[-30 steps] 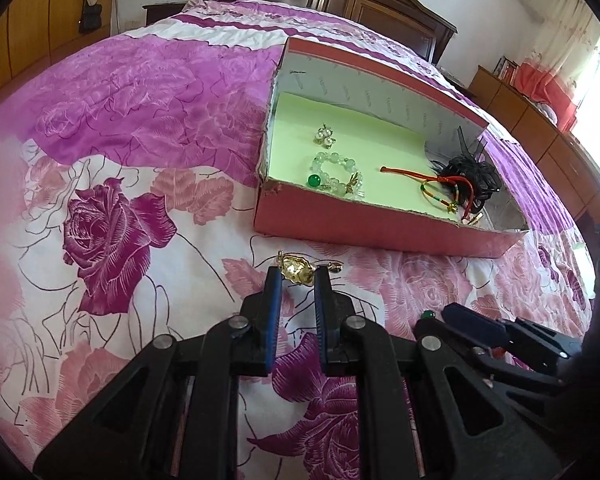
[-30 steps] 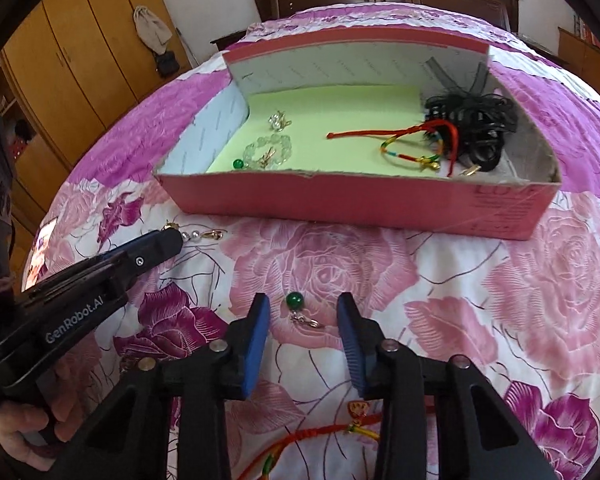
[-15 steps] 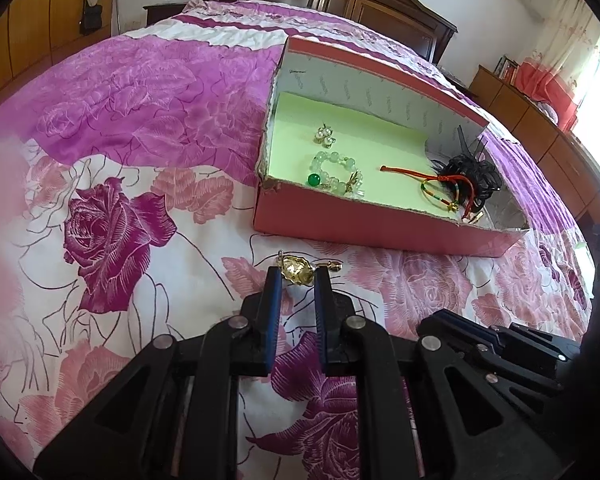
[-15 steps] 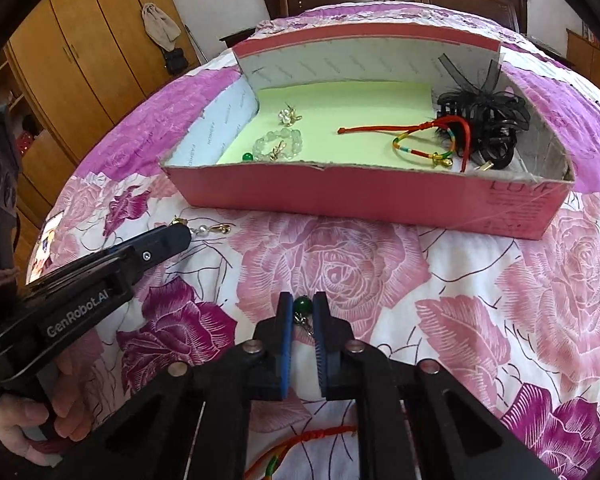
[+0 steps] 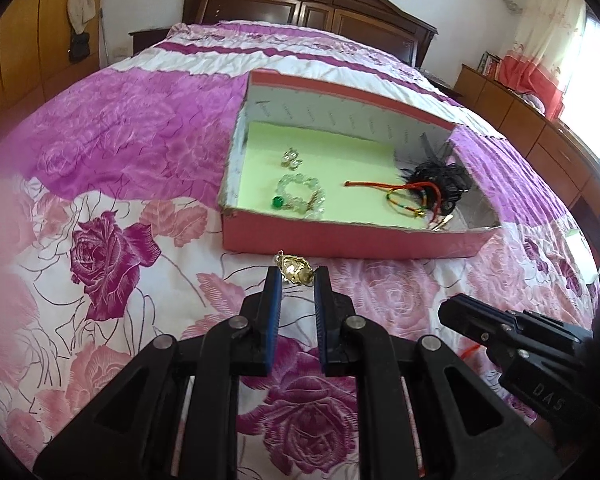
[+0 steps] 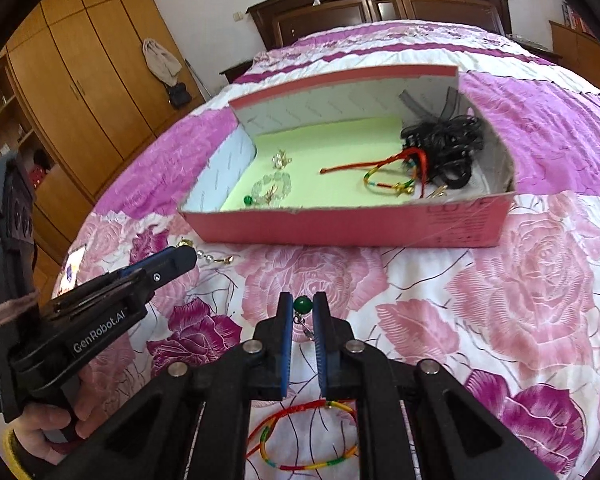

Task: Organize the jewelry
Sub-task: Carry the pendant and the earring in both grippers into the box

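Floral bedspread (image 5: 112, 168) fills frame. Red box (image 5: 340, 236) at 12 o'clock, green liner, holding bead bracelet (image 5: 300, 196) and black cords (image 6: 448, 148). Left gripper (image 5: 296, 278) clamped on gold earring (image 5: 294, 272). Right gripper (image 6: 302, 307) just closed, clamped on green-bead earring (image 6: 302, 305). Woven bracelet (image 6: 304, 436) at 6 o'clock on spread.
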Demonstrator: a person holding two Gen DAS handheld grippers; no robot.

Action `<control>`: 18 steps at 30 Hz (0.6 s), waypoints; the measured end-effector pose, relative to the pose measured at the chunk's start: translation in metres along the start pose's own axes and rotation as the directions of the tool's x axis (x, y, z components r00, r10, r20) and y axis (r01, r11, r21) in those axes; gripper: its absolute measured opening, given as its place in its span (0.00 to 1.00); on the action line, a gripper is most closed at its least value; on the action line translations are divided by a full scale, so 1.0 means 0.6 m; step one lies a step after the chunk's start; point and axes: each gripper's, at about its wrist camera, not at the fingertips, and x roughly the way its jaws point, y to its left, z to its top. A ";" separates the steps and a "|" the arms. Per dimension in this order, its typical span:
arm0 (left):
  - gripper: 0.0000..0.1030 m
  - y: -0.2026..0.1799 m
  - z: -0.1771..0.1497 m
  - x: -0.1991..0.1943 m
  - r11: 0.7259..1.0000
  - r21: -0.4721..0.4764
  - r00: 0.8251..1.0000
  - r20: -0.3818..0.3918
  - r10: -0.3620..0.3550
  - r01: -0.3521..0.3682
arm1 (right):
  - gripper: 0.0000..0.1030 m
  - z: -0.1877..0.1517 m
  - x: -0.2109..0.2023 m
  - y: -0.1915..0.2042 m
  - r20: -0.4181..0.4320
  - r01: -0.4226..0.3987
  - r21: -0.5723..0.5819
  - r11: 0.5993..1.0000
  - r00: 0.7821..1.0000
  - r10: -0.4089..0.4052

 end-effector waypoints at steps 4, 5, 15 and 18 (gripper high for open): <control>0.08 -0.012 0.005 -0.012 1.000 0.014 1.000 0.019 -0.007 0.007 | 0.11 0.003 -0.022 -0.006 0.037 -0.010 0.012 1.000 0.999 0.009; 0.08 -0.015 0.007 -0.015 1.000 0.016 1.000 0.025 -0.010 0.009 | 0.11 0.003 -0.027 -0.008 0.046 -0.011 0.013 1.000 0.999 0.011; 0.08 -0.048 0.042 -0.059 0.998 0.060 0.992 0.128 -0.022 0.014 | 0.11 0.021 -0.087 -0.019 0.176 -0.001 0.010 1.000 0.984 0.000; 0.08 -0.051 0.060 -0.065 0.998 0.069 0.987 0.159 -0.020 0.009 | 0.11 0.032 -0.098 -0.023 0.211 0.010 0.003 1.000 0.977 -0.010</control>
